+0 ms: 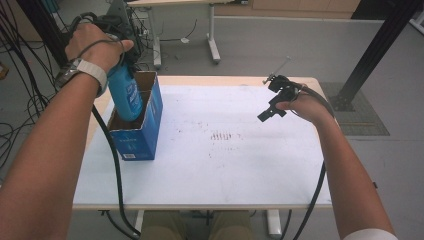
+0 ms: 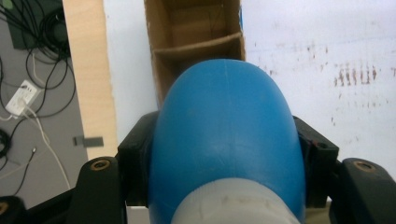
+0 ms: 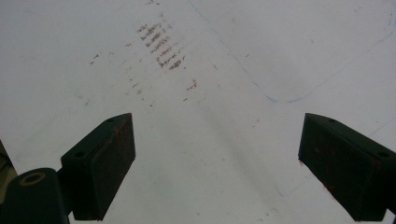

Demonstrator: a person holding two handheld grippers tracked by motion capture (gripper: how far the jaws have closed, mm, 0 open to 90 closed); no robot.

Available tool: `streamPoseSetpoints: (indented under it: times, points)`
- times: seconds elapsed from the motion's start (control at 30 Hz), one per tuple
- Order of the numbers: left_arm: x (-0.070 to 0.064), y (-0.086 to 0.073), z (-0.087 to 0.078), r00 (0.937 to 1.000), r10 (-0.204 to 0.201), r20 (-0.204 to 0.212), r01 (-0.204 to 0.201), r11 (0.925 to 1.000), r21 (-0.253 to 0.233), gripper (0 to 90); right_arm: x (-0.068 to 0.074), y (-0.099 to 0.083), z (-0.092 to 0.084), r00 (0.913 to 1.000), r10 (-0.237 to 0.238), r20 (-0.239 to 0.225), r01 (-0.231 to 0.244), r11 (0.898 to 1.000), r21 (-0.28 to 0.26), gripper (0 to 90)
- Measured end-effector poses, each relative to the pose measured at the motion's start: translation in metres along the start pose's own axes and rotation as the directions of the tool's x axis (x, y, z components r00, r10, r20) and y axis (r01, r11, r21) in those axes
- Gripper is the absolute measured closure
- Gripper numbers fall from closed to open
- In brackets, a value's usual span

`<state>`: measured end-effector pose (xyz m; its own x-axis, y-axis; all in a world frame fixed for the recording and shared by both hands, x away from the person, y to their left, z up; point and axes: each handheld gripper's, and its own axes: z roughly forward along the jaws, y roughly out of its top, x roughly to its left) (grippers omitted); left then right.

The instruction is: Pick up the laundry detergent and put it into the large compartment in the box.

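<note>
At the lower edge of the high view the two forearms come in, and the table [image 1: 200, 190] lies between them with its white sheet, which carries some reddish-brown marks near the middle; on the right of the frame the right gripper [image 1: 272, 107] hangs above the bare sheet, well apart from everything, and in the right gripper view its two black jaws stand wide with nothing between them, so it is released, and I judge it only waits while the other hand works; at the upper left of the frame the left gripper [image 1: 112, 37] is clenched around a blue bottle [image 1: 125, 95], and in the left gripper view the pads press on both flanks of the bottle [image 2: 226, 140] just above its pale cap, which sits nearest to the camera; the bottle is held with the cap up and the rounded bottom down, probably because in this way it goes straight into the box; the blue cardboard box [image 1: 145, 135] stands open on the left part of the table, near its edge; inside, a cardboard divider [image 2: 198, 44] makes at least two compartments; the bottom of the bottle is already inside the near one, while the compartment beyond the divider seems to be empty, though its floor is partly hidden.
</note>
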<state>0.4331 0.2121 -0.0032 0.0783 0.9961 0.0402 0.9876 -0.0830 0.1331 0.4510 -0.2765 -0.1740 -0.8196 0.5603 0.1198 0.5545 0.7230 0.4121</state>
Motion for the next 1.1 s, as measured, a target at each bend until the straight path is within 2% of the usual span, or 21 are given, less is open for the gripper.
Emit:
streamPoseSetpoints:
  times: [0.73,1.1]
  points:
    - [0.000,0.003,0.045,0.9996,0.023,-0.016,-0.023,0.9997,0.001,37.2,-0.005,0.000,0.011,0.9999,0.012,-0.010,-0.011,1.000,0.014,11.0]
    - [0.002,0.006,0.071,0.9995,0.033,0.001,-0.033,0.9993,0.017,37.1,-0.005,-0.002,0.013,0.9998,0.014,-0.010,-0.014,1.000,0.011,11.0]
